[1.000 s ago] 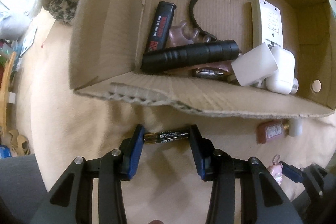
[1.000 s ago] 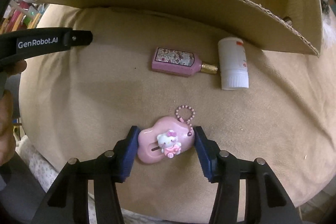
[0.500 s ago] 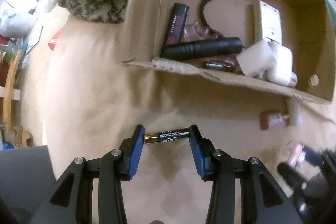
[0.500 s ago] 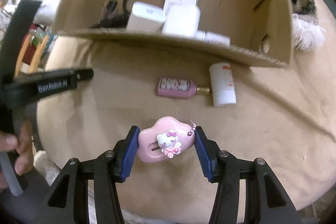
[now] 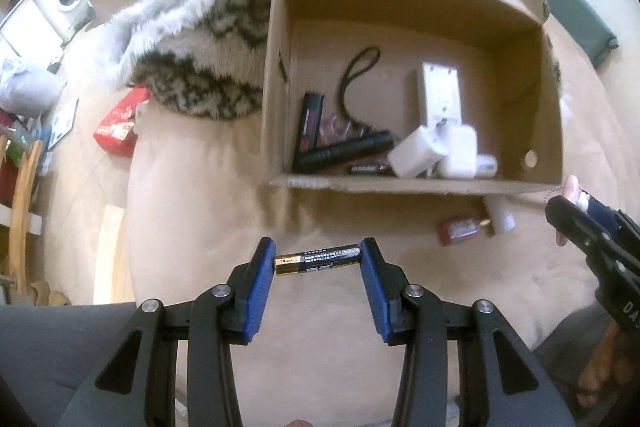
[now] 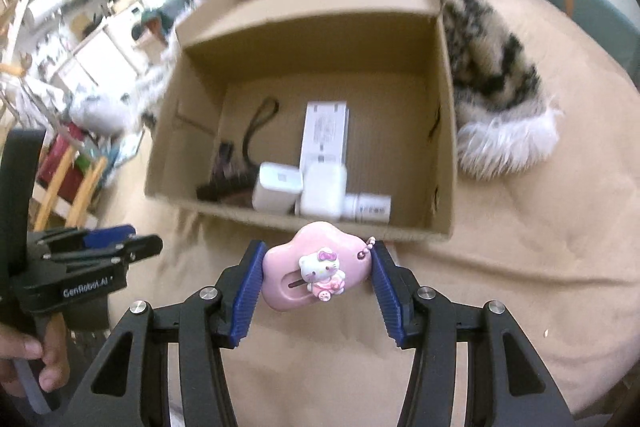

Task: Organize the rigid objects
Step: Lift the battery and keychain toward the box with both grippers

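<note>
- Left wrist: left gripper point(image 5: 318, 261) pinching battery point(image 5: 318, 259) end to end, short of cardboard box point(image 5: 412, 185). Carry over the near wall, release low.
- Right wrist: right gripper point(image 6: 318, 269) clamping pink charm point(image 6: 316, 265) just before the box rim. Drop beside white adapters point(image 6: 300, 189).

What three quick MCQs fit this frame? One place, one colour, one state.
1. Where is the black flashlight?
A. inside the cardboard box
B. on the bedspread
C. in a gripper

2. What colour is the cat charm?
A. green
B. pink
C. black

3. What is the left gripper doing?
A. open, empty
B. shut on the battery
C. shut on the flashlight

Answers: A, it lies on the box floor; B, its cloud-shaped body is pink; B, both pads press the battery's ends.
</note>
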